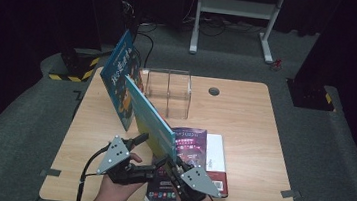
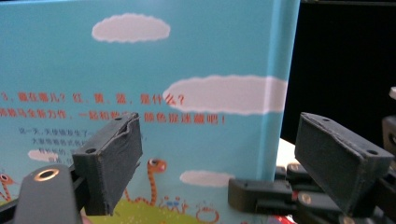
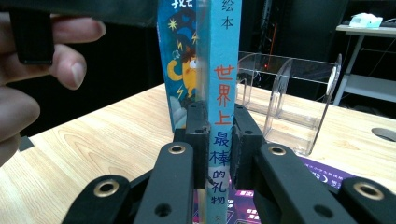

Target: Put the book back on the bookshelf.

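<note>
Holding: the right gripper [image 3: 219,140] is clamped on the spine of the light blue book [image 1: 148,117], near its lower end, and keeps it standing on edge.
Landmark: the clear acrylic holder [image 1: 170,92], at the table's far middle.
Book's place: on the person's side of the holder and a little to its left, its far end near the holder's front.
Long axis: the book runs from the grippers away toward the holder, tilted, spine upright in the right gripper view.
Left gripper: the left gripper [image 2: 219,163] has its jaws spread wide and faces the book's back cover [image 2: 140,84]; one pad looks near the cover, though contact is unclear.
Nearer hand: the right one has the book; the left only flanks it.
Holder's contents: both its compartments look empty.
Other books: a dark blue book [image 1: 122,69] leans just left of the holder; a purple book [image 1: 188,152] and a red-and-white one [image 1: 218,160] lie flat under the grippers.
Next move, as I judge it: carry the book forward and right, spine kept upright, into a compartment.
</note>
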`<state>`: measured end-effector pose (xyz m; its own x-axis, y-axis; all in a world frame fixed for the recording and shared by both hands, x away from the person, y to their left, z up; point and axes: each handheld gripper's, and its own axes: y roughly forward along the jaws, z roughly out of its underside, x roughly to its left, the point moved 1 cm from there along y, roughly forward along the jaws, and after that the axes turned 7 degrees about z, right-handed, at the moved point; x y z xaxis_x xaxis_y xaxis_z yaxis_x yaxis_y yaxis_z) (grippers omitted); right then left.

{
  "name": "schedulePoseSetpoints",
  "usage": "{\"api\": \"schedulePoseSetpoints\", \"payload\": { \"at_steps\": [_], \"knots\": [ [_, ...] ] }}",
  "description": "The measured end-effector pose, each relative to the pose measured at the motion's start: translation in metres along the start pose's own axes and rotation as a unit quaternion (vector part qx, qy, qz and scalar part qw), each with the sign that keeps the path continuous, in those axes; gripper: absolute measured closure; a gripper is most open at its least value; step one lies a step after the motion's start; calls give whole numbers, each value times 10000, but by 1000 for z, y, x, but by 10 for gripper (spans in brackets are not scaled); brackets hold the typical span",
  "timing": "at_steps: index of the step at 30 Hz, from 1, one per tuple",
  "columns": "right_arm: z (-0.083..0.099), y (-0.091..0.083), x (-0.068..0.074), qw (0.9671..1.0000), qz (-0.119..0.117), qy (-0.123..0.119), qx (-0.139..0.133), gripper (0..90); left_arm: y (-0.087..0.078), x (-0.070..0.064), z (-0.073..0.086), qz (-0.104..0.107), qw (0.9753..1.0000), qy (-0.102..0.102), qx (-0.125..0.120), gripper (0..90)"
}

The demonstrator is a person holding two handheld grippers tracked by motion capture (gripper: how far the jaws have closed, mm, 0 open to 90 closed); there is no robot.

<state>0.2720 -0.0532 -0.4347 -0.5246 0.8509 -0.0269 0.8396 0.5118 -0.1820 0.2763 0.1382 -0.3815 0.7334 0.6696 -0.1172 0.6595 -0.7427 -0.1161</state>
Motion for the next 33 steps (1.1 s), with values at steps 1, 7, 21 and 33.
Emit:
{"api": "schedulePoseSetpoints", "payload": {
  "at_steps": [1,7,21,33],
  "knots": [
    [0,0,0,10000,1,-18,2,804,2,-1,-1,-53,10000,-23,-14,153],
    [0,0,2,10000,8,-59,-35,804,12,-7,-5,-222,9997,-80,32,150],
    [4,-1,11,9994,-106,-304,-78,793,17,-12,-3,-497,9987,-28,85,129],
    [12,1,22,9975,-459,-535,-101,744,6,-5,8,-628,9978,-108,192,116]
  ]
}}
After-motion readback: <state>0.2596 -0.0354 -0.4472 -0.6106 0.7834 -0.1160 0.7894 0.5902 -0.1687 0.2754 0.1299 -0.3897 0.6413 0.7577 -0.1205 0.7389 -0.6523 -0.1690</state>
